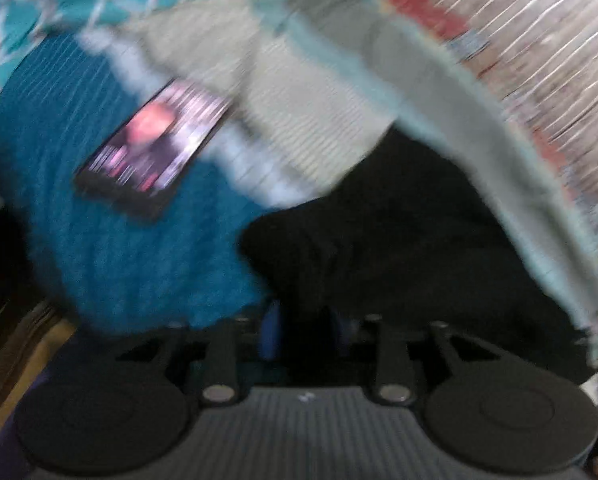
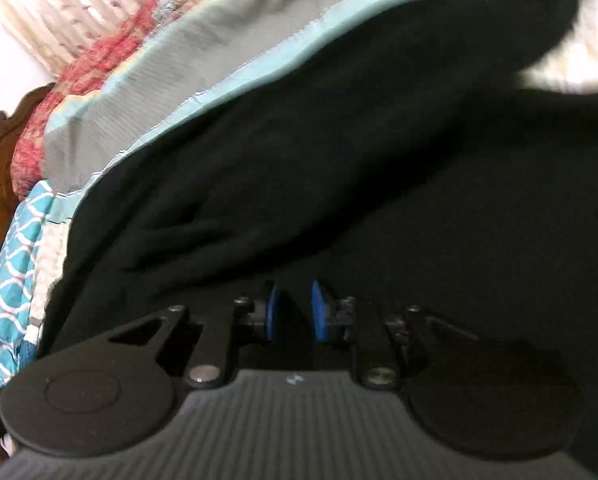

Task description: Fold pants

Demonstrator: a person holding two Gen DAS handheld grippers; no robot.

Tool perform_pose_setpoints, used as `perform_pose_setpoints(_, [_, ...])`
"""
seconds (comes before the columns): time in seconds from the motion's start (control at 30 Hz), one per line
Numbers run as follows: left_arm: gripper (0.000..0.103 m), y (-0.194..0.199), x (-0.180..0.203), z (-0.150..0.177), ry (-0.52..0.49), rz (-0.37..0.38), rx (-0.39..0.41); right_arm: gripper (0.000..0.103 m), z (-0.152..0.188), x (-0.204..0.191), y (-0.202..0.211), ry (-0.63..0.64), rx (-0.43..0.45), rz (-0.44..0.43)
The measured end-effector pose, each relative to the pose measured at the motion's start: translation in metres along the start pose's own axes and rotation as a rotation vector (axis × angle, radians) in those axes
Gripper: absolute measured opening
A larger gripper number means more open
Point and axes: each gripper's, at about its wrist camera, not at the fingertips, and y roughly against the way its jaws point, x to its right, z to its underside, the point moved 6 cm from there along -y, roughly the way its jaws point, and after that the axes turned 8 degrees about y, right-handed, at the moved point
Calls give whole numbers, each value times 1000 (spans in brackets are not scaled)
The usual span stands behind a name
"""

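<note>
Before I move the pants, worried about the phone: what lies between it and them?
Left wrist view: bare teal blanket separates the phone from the black pants; nothing else shows there.
</note>
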Motion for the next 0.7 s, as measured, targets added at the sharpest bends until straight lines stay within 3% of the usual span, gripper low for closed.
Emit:
perform_pose_setpoints(0.07, [36,9,-6,-9,56,30,3,22,-8,1,4,-12,-9,-28])
perform_pose_setpoints(0.17, [35,34,11,-49,17,38,154,24,-38,6,28,35,64,-30])
perform_pose_setpoints(0.27, [43,29,65,-91,-186,36,245,24,-82,34,53,39,156,40])
perform_pose_setpoints(0.37, [58,-7,139,-108,-498,-20,318,25,-133,78,63,-11,207,171])
perform_pose_setpoints(0.47, [64,-67,204,-107,-795,-22,295,26,-194,126,68,-93,242,266])
perform_pose_setpoints(0.5, [64,-88,220,-106,-864,-26,279,35,-211,142,69,-120,247,294])
perform_pose_setpoints(0.53, [68,-109,233,-103,-918,-24,254,43,-229,154,66,-152,255,310])
perform_pose_setpoints(0.57, [80,-125,242,-100,-960,-17,224,44,-251,166,61,-197,270,316])
perform_pose_setpoints(0.63, [92,-157,253,-92,-1024,-11,169,51,-282,185,48,-256,274,325])
perform_pose_setpoints(0.7, [89,-181,255,-87,-1063,-42,153,52,-311,204,27,-299,251,365])
